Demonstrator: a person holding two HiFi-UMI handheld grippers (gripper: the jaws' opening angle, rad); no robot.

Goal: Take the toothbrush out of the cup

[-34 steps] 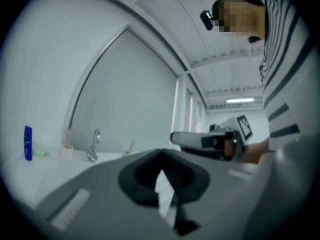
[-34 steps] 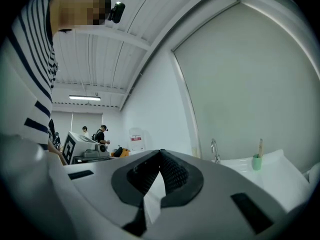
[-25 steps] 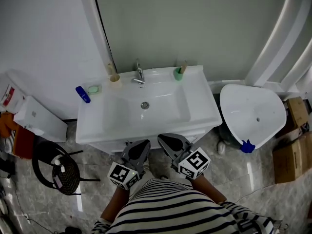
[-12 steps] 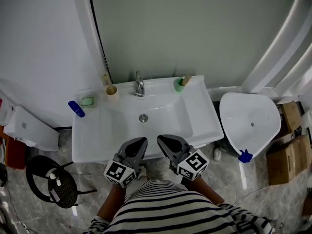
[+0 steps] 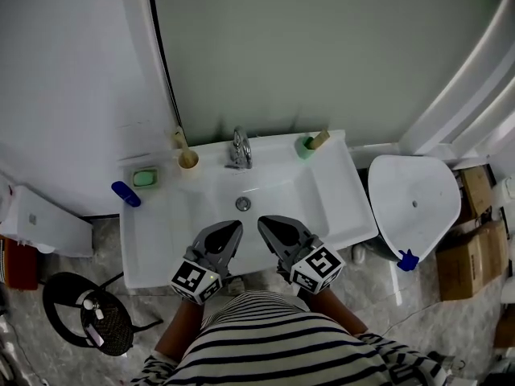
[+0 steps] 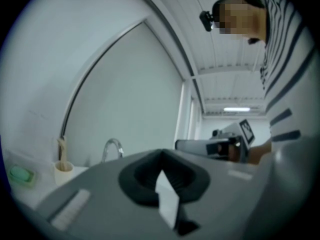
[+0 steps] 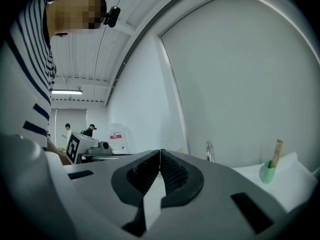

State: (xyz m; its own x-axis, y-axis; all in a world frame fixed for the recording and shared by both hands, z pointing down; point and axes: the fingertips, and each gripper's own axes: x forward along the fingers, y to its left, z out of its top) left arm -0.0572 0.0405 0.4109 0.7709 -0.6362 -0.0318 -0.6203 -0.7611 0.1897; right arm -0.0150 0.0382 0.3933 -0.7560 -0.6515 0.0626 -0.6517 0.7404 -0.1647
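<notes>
Two cups stand at the back of the white sink [image 5: 161, 232]. A beige cup [image 5: 187, 159] left of the tap holds a pale toothbrush [image 5: 179, 139]; the left gripper view shows this beige cup [image 6: 63, 168] too. A green cup [image 5: 306, 146] right of the tap holds a wooden-handled toothbrush [image 5: 319, 140]; the right gripper view shows this green cup [image 7: 268, 173] with its toothbrush [image 7: 276, 153]. My left gripper [image 5: 235, 227] and right gripper [image 5: 264, 222] hover side by side over the sink's front edge. Both are shut and empty, well short of either cup.
The tap [image 5: 239, 149] stands at the back centre above the drain [image 5: 243, 203]. A green soap dish [image 5: 146, 178] and a blue object [image 5: 126, 193] lie on the sink's left side. A white toilet [image 5: 414, 203] and cardboard boxes [image 5: 475, 248] are right; a black stool [image 5: 84, 312] is left.
The person has stepped toward the sink. Both grippers moved forward from in front of the cabinet to above the sink's front edge, staying shut. The stool and white box slid toward the frame's lower left.
</notes>
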